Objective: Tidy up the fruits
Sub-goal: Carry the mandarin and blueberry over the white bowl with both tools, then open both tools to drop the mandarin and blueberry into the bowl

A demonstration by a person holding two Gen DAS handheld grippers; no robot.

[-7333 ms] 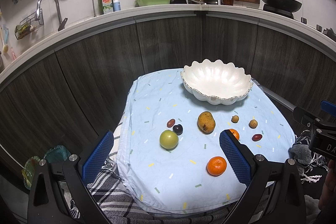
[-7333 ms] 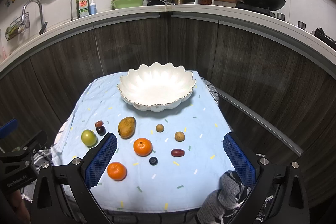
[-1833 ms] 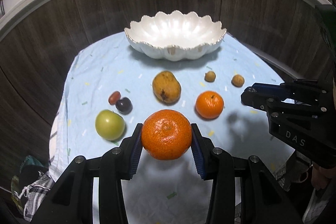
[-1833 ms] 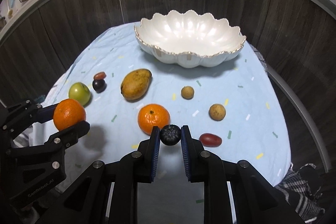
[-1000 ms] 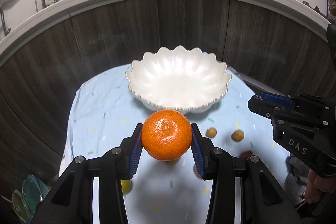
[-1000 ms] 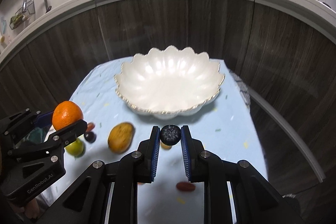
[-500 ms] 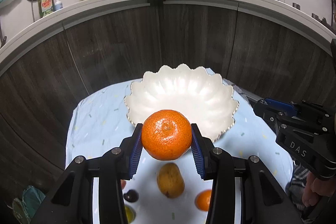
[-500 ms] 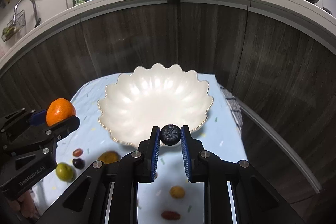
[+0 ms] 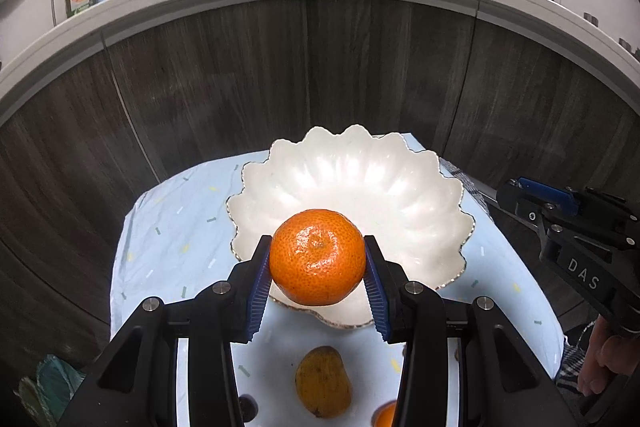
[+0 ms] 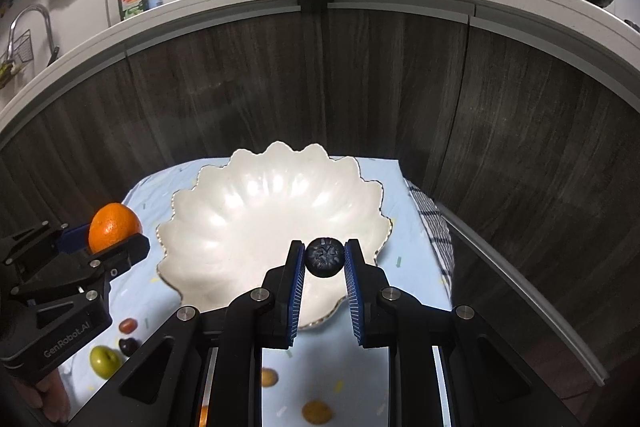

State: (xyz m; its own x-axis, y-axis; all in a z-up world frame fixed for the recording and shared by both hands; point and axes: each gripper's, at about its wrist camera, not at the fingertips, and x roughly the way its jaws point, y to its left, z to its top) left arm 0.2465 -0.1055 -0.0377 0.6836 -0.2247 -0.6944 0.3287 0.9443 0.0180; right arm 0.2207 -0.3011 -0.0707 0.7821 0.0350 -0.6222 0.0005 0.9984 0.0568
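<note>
My left gripper (image 9: pixel 317 263) is shut on an orange mandarin (image 9: pixel 318 257) and holds it in the air over the near rim of the white scalloped bowl (image 9: pixel 360 167). My right gripper (image 10: pixel 325 259) is shut on a small dark blueberry (image 10: pixel 325 256), held above the near right part of the same bowl (image 10: pixel 248 203). The bowl looks empty. The left gripper with its mandarin (image 10: pixel 114 225) shows at the left of the right wrist view. The right gripper body (image 9: pixel 576 231) shows at the right of the left wrist view.
On the light blue cloth (image 9: pixel 168 239) lie a mango (image 9: pixel 323 381), a second mandarin (image 9: pixel 385 417), a green fruit (image 10: pixel 105 359), a dark plum (image 10: pixel 129 345), a red date (image 10: pixel 128 325) and small brown fruits (image 10: pixel 317 411). Dark cabinet fronts stand close behind the bowl.
Both grippers have moved forward and higher toward the bowl, each still holding its fruit. The bowl now sits nearer and more directly beneath them.
</note>
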